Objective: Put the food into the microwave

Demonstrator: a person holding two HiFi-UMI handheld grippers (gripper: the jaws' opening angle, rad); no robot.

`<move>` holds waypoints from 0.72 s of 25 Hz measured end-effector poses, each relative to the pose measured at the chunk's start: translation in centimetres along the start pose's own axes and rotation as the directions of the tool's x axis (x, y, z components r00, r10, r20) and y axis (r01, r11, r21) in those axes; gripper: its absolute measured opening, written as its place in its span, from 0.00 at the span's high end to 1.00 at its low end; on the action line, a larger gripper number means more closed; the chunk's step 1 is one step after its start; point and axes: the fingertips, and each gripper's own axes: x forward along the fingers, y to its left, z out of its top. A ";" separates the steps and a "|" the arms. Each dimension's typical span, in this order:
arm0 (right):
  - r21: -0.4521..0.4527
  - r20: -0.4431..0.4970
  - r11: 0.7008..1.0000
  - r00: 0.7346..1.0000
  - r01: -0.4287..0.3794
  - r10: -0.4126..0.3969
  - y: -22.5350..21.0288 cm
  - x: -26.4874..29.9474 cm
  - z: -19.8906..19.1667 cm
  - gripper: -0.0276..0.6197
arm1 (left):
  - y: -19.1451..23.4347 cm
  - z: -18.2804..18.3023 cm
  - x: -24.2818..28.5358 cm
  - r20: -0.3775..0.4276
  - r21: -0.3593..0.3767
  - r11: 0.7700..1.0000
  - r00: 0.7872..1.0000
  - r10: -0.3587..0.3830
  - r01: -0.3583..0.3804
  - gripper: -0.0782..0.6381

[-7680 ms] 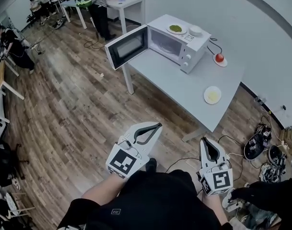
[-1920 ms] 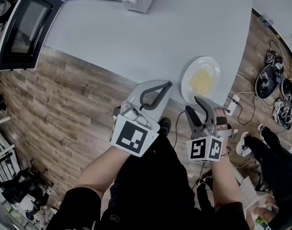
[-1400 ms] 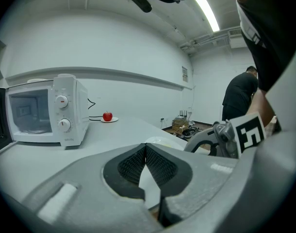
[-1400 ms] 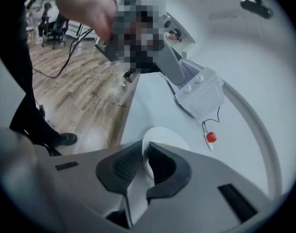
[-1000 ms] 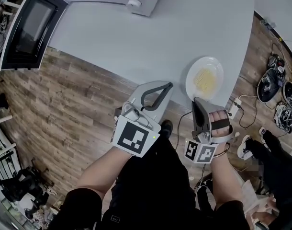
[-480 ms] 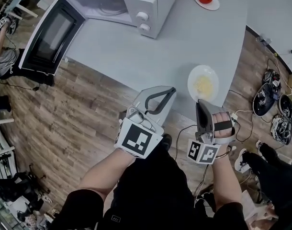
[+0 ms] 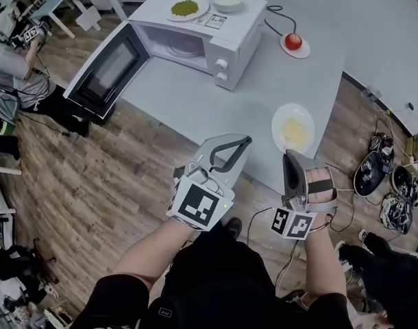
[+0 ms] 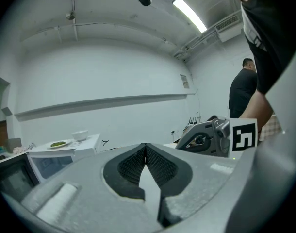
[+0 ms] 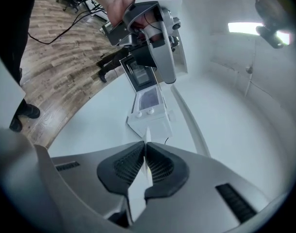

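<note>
The left gripper (image 7: 242, 142) and right gripper (image 7: 290, 157), both pressed together and empty, hover low centre. Food (image 7: 294, 134) sits on a plate (image 7: 276, 125) centre-right. The microwave (image 7: 226, 36), upper centre, stands open, likely to receive it.

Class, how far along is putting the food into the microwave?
Done: the white microwave has its door open. In hand: nothing; the left tool and right tool are shut and empty. Left: the white plate of yellow food sits on the grey table.
</note>
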 end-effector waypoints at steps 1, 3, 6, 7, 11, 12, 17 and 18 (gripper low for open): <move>-0.009 0.008 1.000 1.000 0.010 -0.009 -0.6 -0.2 0.3 0.92 | 0.0 0.5 -0.4 0.003 0.003 1.000 1.000 0.009 -0.009 0.88; -0.029 0.027 0.999 0.999 0.027 -0.026 -1.8 -0.6 0.9 0.92 | 0.1 1.4 -1.1 0.007 0.010 1.000 1.000 0.027 -0.027 0.88; -0.055 0.064 0.997 0.997 0.050 -0.046 -3.1 -1.1 1.9 0.92 | 0.0 2.4 -2.2 0.011 0.024 0.998 0.998 0.054 -0.054 0.88; -0.062 0.079 0.996 0.996 0.057 -0.052 -3.4 -1.3 2.4 0.92 | 0.0 2.6 -2.6 0.011 0.028 0.998 0.998 0.064 -0.065 0.88; -0.090 0.140 0.992 0.988 0.085 -0.072 -4.2 -1.6 4.6 0.92 | 0.6 2.8 -4.0 0.011 0.042 0.994 0.995 0.097 -0.097 0.88; -0.095 0.151 0.992 0.986 0.088 -0.073 -4.3 -1.5 5.2 0.92 | 0.9 2.8 -4.3 0.010 0.045 0.994 0.995 0.101 -0.101 0.88; -0.113 0.185 0.989 0.980 0.092 -0.070 -4.7 -0.3 8.9 0.91 | 3.8 2.3 -6.7 0.017 0.046 0.990 0.991 0.135 -0.135 0.88; -0.117 0.189 0.989 0.979 0.095 -0.071 -4.9 0.2 9.8 0.92 | 4.7 2.3 -7.1 0.023 0.046 0.989 0.990 0.139 -0.140 0.88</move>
